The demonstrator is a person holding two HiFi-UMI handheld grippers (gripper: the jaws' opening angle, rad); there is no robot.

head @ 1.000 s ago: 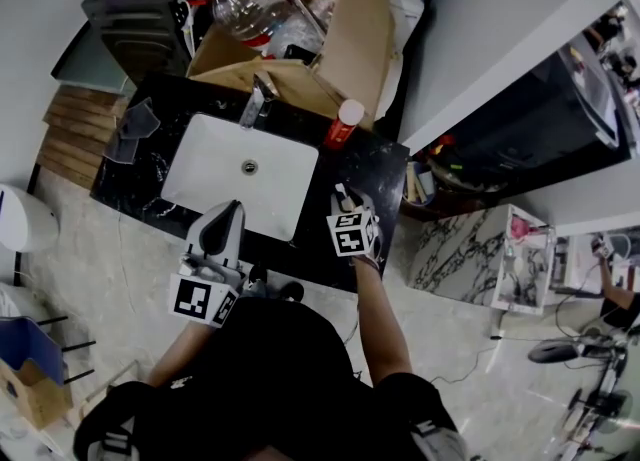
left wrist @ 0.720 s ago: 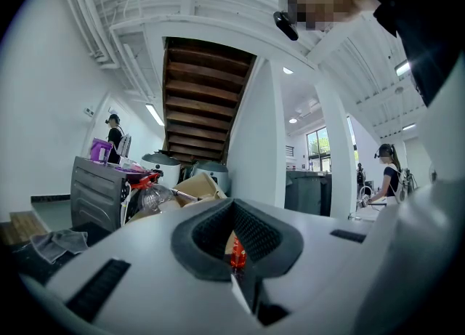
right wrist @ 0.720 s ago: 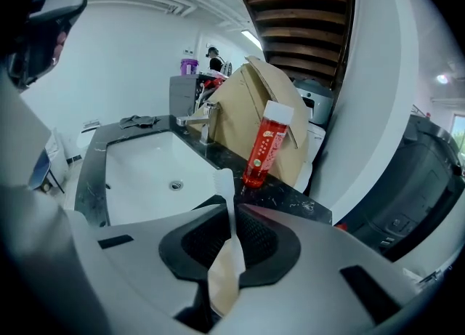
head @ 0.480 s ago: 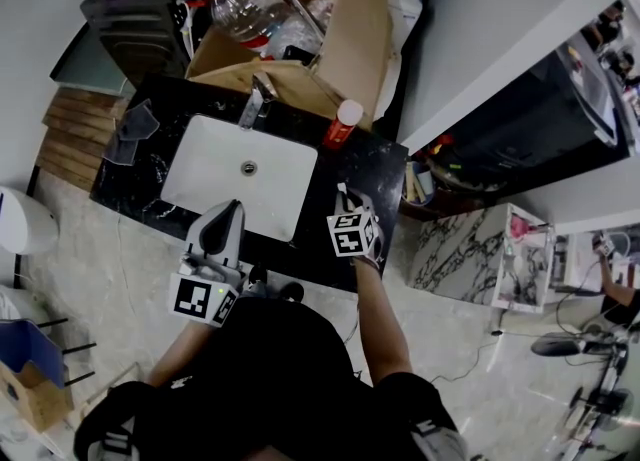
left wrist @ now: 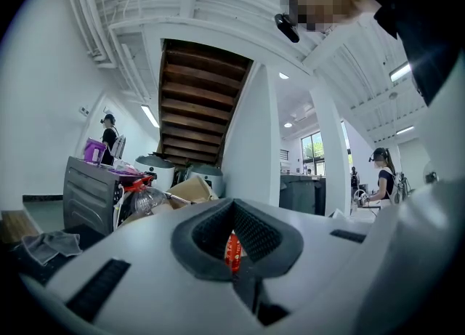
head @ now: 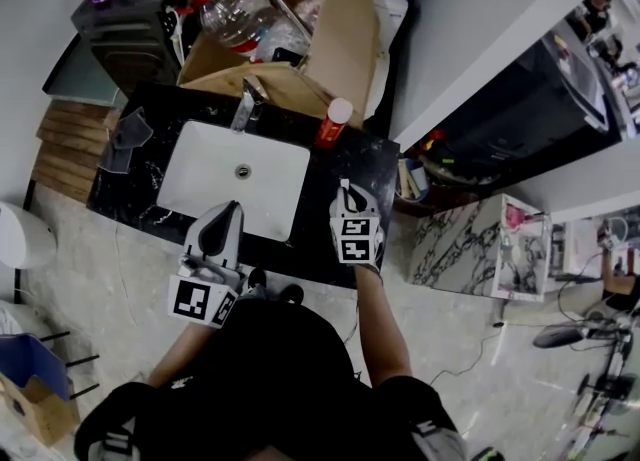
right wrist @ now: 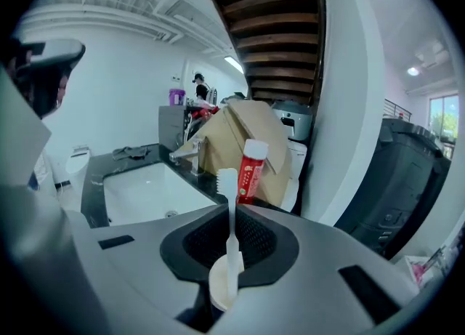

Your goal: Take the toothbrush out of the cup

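Two grippers are hanging at the near side of the sink. My right gripper, just right of the sink, is clamping its jaws on the white toothbrush, which is standing upright with its bristles up. Its lower end is sitting at the mouth of the pale cup under the jaws, and I am not managing to tell whether it is clear of the cup. My left gripper is pointing across the sink with jaws together, gripping nothing. Behind the sink's right corner a red tube is standing beside a cardboard box.
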